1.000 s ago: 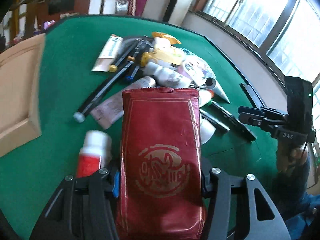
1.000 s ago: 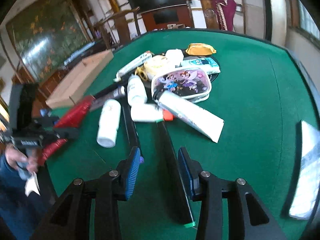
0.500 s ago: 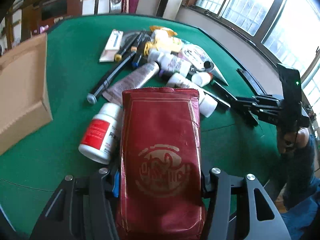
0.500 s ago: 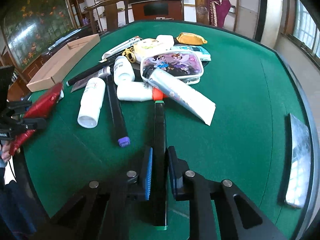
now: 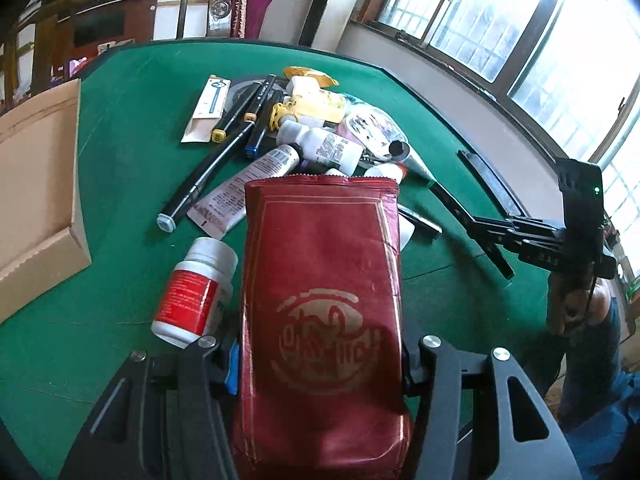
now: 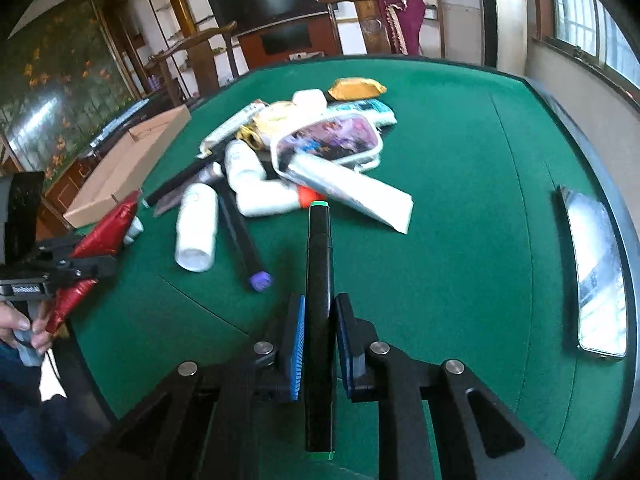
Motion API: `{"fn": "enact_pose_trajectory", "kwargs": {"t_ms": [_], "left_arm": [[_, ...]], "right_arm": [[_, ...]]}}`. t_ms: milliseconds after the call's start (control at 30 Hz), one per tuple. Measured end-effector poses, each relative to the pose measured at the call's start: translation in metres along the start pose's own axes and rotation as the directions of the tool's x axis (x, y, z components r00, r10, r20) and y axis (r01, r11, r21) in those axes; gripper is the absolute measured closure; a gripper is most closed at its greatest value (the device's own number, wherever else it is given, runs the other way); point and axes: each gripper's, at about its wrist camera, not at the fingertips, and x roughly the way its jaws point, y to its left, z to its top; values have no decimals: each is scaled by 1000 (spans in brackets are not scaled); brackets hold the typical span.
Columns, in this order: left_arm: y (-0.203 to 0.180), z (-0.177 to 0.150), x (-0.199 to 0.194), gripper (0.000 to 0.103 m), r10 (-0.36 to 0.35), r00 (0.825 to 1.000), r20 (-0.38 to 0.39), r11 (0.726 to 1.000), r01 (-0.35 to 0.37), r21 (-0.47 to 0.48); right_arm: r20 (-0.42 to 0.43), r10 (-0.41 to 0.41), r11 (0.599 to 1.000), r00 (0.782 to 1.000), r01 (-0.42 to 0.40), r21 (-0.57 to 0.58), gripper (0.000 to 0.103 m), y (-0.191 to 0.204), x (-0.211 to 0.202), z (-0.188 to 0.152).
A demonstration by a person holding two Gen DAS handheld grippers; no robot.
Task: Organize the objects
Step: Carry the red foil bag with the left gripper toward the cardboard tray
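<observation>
Right gripper [image 6: 320, 332] clenched on black marker [image 6: 319, 280] pointing 12 o'clock at the pile, left gripper [image 5: 320, 360] clamping red pouch [image 5: 320, 300] above the green table [image 5: 120, 128]; risk: marker gripped off-centre may pivot and slip.

Right gripper [image 6: 320, 334] is clamped on a black green-capped marker [image 6: 319, 280], which points toward the heap of toiletries [image 6: 288, 160] on the green table [image 6: 460, 200]. Left of that heap, the left gripper [image 6: 76, 264] holds a red pouch [image 6: 106, 232]. A cardboard box [image 6: 128, 160] lies beyond the pouch.
</observation>
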Motion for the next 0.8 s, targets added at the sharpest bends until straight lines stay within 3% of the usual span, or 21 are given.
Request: {"fn": "enact_pose_trajectory", "kwargs": {"t_ms": [400, 800], "left_arm": [[31, -7, -36, 49, 13, 997, 82, 999, -10, -45], [103, -23, -102, 48, 51, 978, 202, 989, -22, -144]], "right_arm": [[36, 110, 992, 993, -108, -68, 87, 80, 4, 38], [-17, 192, 965, 981, -192, -177, 87, 197, 41, 81]]}}
